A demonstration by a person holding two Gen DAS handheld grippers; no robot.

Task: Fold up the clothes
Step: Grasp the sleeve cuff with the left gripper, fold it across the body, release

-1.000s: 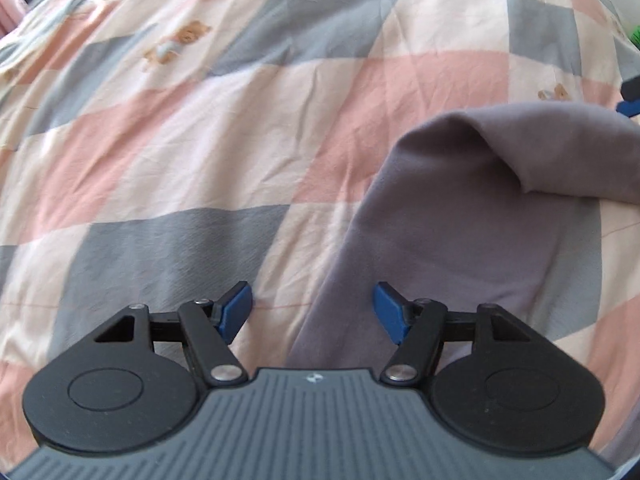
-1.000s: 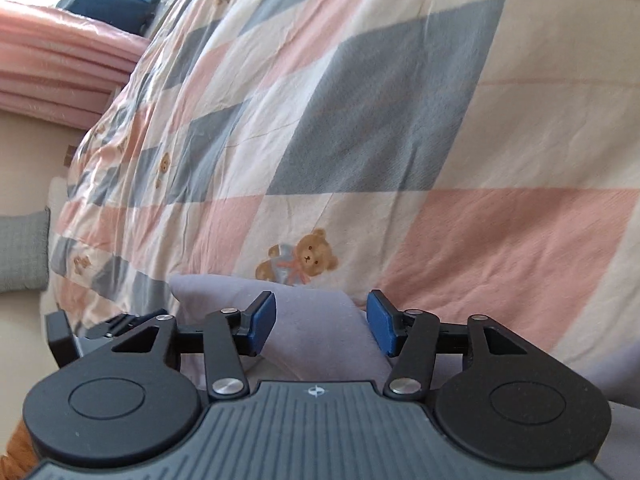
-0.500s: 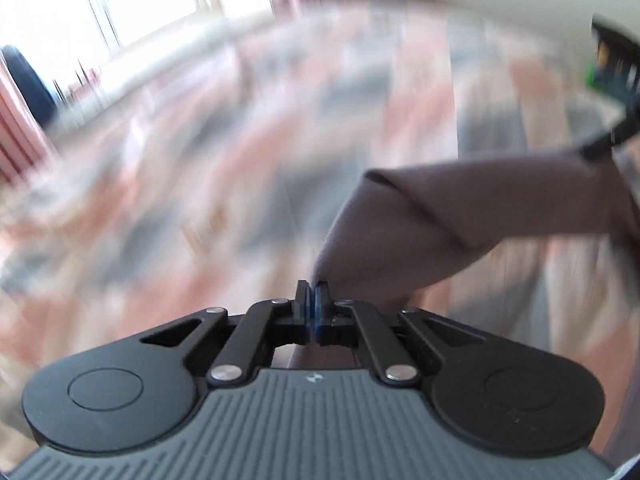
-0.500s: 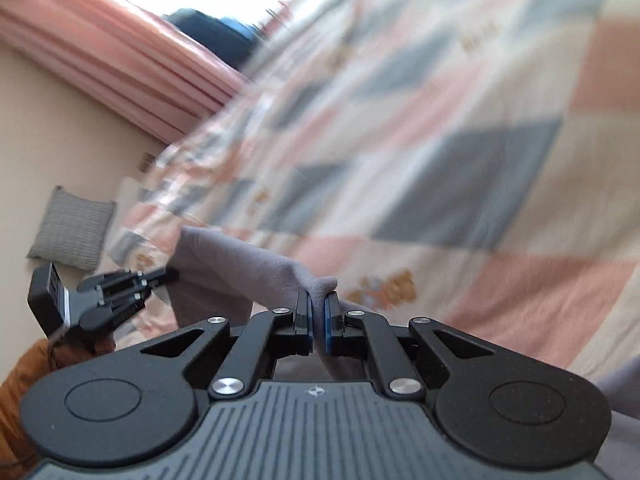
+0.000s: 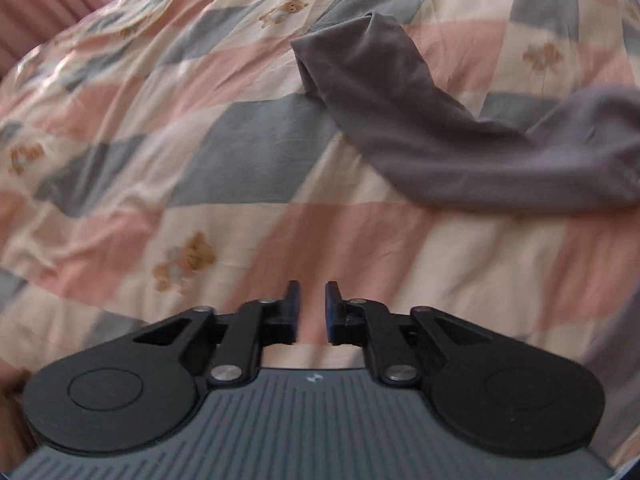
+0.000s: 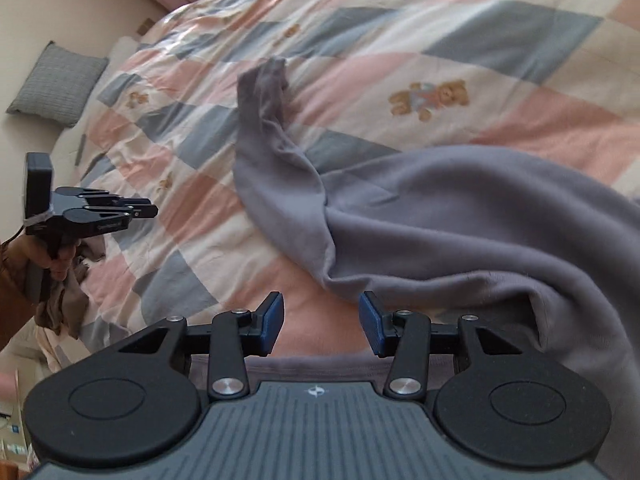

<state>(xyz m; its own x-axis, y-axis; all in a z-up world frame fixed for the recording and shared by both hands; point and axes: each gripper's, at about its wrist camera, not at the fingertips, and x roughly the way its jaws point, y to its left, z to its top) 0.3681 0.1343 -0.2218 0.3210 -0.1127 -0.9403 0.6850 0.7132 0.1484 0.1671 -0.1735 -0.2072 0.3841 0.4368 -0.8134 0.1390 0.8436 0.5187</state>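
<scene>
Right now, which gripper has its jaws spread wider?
The right gripper: its blue pads sit well apart, near the grey garment. The left gripper shows only a narrow gap and holds nothing, over the checked quilt.

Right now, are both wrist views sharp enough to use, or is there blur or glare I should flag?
Left wrist view: mild motion blur, worst on the garment at the right edge; sheen on the quilt upper left; fisheye bends the checks. Right wrist view: sharper, garment folds read clearly; some sheen on the quilt's far part, soft toward the top.
</scene>
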